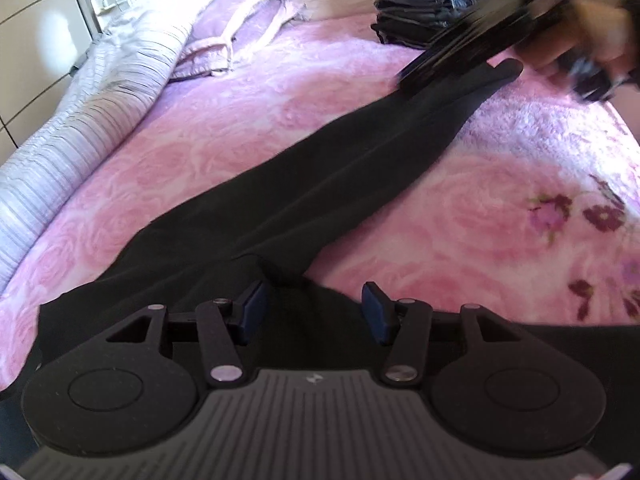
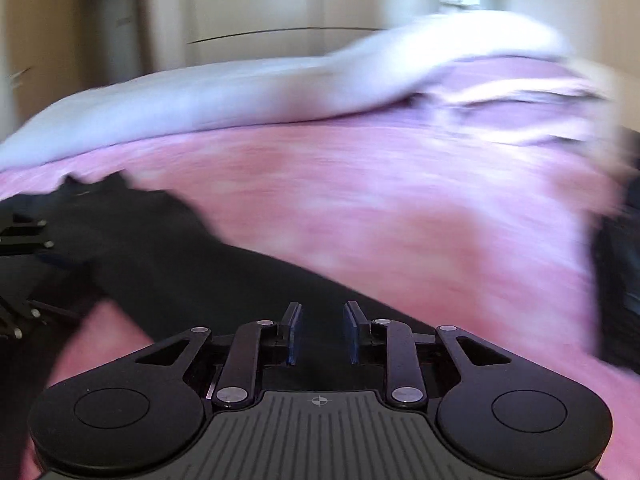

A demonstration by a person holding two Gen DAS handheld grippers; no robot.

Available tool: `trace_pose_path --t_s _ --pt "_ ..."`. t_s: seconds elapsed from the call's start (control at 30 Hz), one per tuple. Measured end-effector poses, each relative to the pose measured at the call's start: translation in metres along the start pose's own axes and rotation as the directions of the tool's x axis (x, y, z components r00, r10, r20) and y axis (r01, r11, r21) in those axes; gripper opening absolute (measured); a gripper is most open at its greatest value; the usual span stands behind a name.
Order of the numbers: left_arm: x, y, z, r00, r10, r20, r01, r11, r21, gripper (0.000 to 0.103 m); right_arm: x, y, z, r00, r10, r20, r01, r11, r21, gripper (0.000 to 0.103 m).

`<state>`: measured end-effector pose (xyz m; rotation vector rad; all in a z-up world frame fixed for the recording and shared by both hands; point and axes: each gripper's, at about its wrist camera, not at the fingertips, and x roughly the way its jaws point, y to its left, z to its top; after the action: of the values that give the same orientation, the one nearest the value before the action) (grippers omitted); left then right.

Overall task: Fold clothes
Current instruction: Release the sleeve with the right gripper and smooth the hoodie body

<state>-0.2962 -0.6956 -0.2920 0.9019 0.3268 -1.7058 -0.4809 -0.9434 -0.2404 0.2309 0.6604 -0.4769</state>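
black leggings (image 1: 320, 184) stretched flat on pink blanket (image 1: 280, 92), ready for folding | left gripper (image 1: 316, 300) wide open over waistband, gripping nothing | right gripper (image 2: 319, 322) parted, empty, over the legs

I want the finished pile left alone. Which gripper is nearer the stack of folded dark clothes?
Right. The right gripper is over the black garment's far end, just before the stack; the left gripper is at its near end.

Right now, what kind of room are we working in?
Most likely a bedroom: black trousers lie on a bed with a pink rose-patterned blanket, a pillow at its head and a stack of folded clothes beyond.
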Motion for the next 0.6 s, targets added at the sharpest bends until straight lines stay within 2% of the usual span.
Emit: trace_pose_path --t_s 0.07,0.13,0.3,0.47,0.6 --pt "-0.016 0.004 -0.009 1.0 0.015 0.007 -0.015 1.0 -0.007 0.049 0.038 0.021 0.014 0.995 0.098 -0.028 -0.099 0.994 -0.037 0.027" --pt "-0.031 0.008 -0.02 0.999 0.031 0.008 -0.031 0.999 -0.022 0.049 0.074 0.031 0.025 0.988 0.143 -0.064 -0.146 0.988 -0.048 0.027" --pt "-0.077 0.015 -0.063 0.997 0.077 -0.01 -0.078 0.992 -0.095 0.049 0.091 0.025 0.039 0.999 0.045 -0.026 -0.045 0.999 -0.002 0.029" --pt "-0.123 0.01 -0.111 0.991 0.128 -0.044 -0.134 0.975 -0.176 0.049 0.105 0.022 0.05 0.999 -0.036 0.006 0.036 0.999 0.038 0.032" --pt "-0.154 0.005 -0.147 0.984 0.159 -0.082 -0.176 0.947 -0.268 0.05 0.081 0.067 0.03 0.994 0.113 0.001 -0.113 0.993 -0.034 0.032"
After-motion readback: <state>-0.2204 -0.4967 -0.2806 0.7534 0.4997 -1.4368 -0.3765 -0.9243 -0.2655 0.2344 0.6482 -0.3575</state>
